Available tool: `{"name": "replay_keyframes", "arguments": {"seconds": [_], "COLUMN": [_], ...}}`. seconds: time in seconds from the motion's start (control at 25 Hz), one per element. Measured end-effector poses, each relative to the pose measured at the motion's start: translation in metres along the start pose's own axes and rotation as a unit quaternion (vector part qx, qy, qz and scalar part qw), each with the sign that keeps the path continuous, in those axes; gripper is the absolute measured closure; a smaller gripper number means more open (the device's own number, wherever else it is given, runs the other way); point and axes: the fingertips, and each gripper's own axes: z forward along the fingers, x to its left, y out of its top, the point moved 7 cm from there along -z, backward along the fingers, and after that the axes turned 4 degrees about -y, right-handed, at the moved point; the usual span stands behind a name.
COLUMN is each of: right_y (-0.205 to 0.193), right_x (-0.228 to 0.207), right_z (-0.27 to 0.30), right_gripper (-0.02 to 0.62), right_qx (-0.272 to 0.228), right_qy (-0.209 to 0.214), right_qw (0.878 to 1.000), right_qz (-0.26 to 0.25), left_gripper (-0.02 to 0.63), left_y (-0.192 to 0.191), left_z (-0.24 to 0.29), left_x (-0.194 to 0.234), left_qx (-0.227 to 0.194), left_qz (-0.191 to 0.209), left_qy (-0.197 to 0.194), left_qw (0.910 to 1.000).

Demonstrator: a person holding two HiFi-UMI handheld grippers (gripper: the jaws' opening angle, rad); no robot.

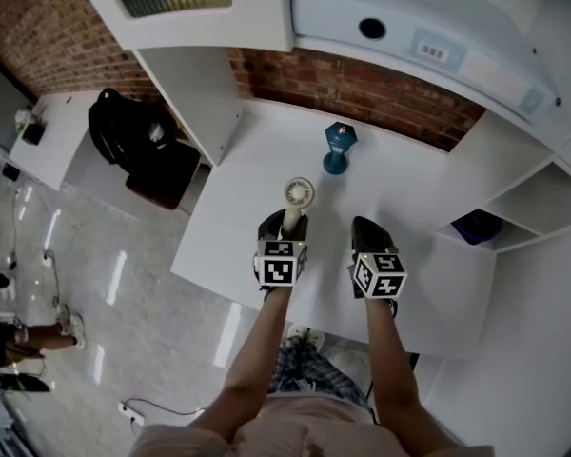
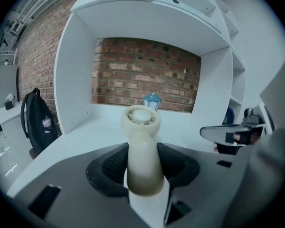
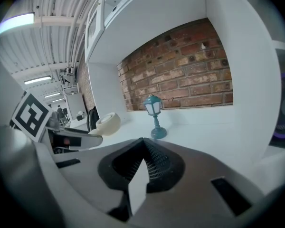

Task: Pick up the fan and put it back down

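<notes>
In the head view, the left gripper [image 1: 284,223] sits at centre frame over the white table [image 1: 409,188], its fingers pinching the handle of the cream fan [image 1: 298,196]. The fan's round head points toward the upper frame. Just right of it is the right gripper [image 1: 366,227]. A blue lantern lamp [image 1: 340,148] stands above them, well apart from both. At the right edge, an open shelf compartment [image 1: 538,203] holds one dark blue object [image 1: 476,227]. A black backpack [image 1: 124,131] sits at upper left.

In the left gripper view, both fingers [image 2: 111,164] press on the fan's handle from either side. I cannot tell whether the fan touches the table.

In the right gripper view, the fingers [image 3: 156,163] are pressed together at their tips with nothing between them. The lamp stands beyond them and the fan's head is at centre left.
</notes>
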Motion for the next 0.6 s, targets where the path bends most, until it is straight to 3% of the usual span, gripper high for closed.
{"name": "replay_keyframes", "arguments": {"seconds": [0.24,0.6], "right_y": [-0.005,-0.01], "right_x": [0.0,-0.005], "right_z": [0.001,-0.001], "right_gripper": [0.58,0.58], "right_qx": [0.006,0.013], "right_qy": [0.004,0.002], "right_qw": [1.0,1.0], "right_qz": [-0.001,0.003], "left_gripper": [0.4,0.4], "left_y": [-0.041,-0.071], "left_z": [0.026,0.046], "left_x": [0.001,-0.003], "left_qx": [0.065,0.132], "left_qz": [-0.02,-0.013], "left_qy": [0.002,0.003], "left_qw": [0.9977,0.9911]}}
